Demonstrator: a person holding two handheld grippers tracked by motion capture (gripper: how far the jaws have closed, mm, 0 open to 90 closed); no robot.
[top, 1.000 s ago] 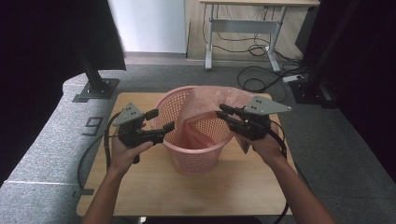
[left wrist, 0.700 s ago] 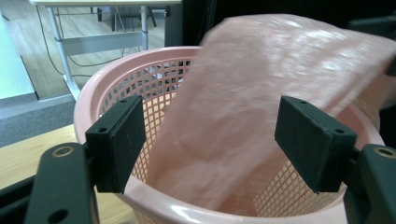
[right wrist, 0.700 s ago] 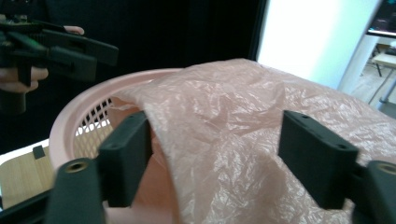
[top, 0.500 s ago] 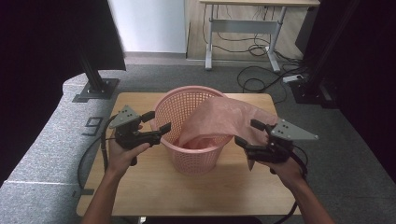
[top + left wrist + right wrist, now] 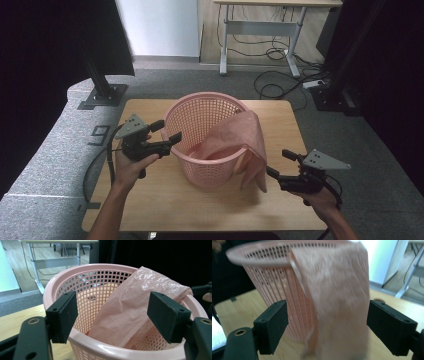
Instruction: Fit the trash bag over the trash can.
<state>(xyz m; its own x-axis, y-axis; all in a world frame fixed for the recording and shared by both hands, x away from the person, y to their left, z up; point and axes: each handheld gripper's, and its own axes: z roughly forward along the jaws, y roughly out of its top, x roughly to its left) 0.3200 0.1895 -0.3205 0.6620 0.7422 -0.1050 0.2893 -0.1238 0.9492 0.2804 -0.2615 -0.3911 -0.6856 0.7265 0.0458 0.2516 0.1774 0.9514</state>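
Note:
A pink mesh basket [image 5: 200,117] stands mid-table. A pink plastic bag [image 5: 252,145] lies half inside it and hangs over its right rim, down the outside. My left gripper [image 5: 169,131] is open at the basket's left rim; the rim [image 5: 100,350] runs low between the pads [image 5: 62,315] without being pressed, and the bag [image 5: 130,307] lies beyond. My right gripper [image 5: 279,163] is low at the right, beside the hanging bag. Its jaws have just been opening and now stand wide. The bag [image 5: 337,302] hangs ahead of them, touching neither pad, in front of the basket [image 5: 269,272].
The wooden table [image 5: 150,210] has a grey padded surface [image 5: 45,160] along its left edge. Behind it are a black stand base [image 5: 102,95], floor cables [image 5: 280,82] and a desk frame [image 5: 260,30]. Cables trail from both grippers.
My right gripper let go of the bag at the basket's rim and dropped to the right, toward the near edge. The bag now drapes over the right rim. The left gripper stayed put.

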